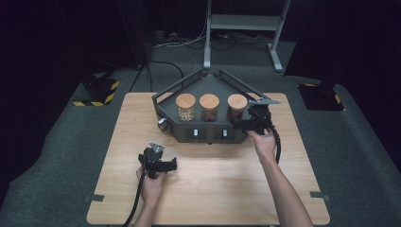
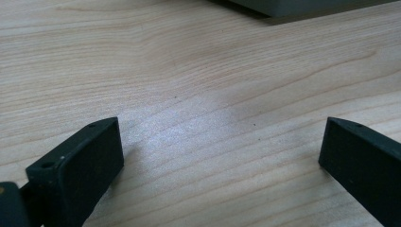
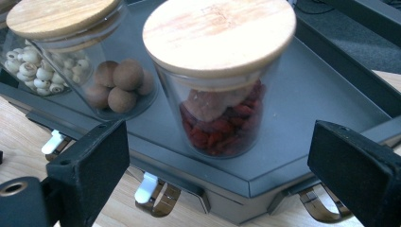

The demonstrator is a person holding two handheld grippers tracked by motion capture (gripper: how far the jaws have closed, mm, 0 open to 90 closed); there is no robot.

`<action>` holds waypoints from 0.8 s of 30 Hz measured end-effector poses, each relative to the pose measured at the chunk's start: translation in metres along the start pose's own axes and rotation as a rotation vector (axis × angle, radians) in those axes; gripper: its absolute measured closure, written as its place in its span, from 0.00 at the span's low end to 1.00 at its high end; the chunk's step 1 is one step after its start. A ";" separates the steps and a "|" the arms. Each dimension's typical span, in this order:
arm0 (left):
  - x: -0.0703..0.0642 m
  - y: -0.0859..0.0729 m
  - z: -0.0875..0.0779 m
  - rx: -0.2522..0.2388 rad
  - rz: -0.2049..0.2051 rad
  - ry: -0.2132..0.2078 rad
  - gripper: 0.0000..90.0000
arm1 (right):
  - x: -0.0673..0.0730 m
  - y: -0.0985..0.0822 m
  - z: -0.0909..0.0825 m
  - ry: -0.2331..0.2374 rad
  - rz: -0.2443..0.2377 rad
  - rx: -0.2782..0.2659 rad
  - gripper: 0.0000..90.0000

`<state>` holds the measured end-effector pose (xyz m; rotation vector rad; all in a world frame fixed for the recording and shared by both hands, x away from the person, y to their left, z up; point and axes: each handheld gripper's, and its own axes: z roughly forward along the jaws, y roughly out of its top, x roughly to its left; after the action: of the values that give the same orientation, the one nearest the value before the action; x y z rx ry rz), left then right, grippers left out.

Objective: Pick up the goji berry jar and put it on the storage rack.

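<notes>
Pale wood counter (image 1: 213, 189) carries a dark grey tray (image 1: 189, 128); my right tongs (image 3: 217, 165) stand spread wide just short of the red-berry jar (image 3: 222, 127) at its right end — nothing pinched yet. Glass will be stiff, slick, breakable and fairly weighty, I judge, so I'd grip the wall below the wooden lid (image 3: 217, 33). Left tongs (image 2: 222, 156) — spread, empty — hover over bare counter.

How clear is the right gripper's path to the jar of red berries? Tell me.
Probably clear, yes. The right gripper is open and faces the jar of red berries with nothing between them. The neighbouring jar of brown balls stands apart, leaving room for the jaws.
</notes>
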<state>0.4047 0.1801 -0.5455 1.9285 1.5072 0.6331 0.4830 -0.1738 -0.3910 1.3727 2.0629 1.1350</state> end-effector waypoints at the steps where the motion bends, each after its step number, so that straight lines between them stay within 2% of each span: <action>1: 0.000 0.000 0.000 0.000 0.000 0.000 0.01 | -0.001 -0.001 -0.001 -0.001 0.003 0.002 0.07; 24: 0.000 0.000 0.000 0.000 0.000 0.000 0.01 | -0.019 -0.023 -0.010 -0.013 0.039 -0.005 0.08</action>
<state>0.4047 0.1800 -0.5455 1.9281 1.5070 0.6331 0.4709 -0.1994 -0.4054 1.4200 2.0310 1.1431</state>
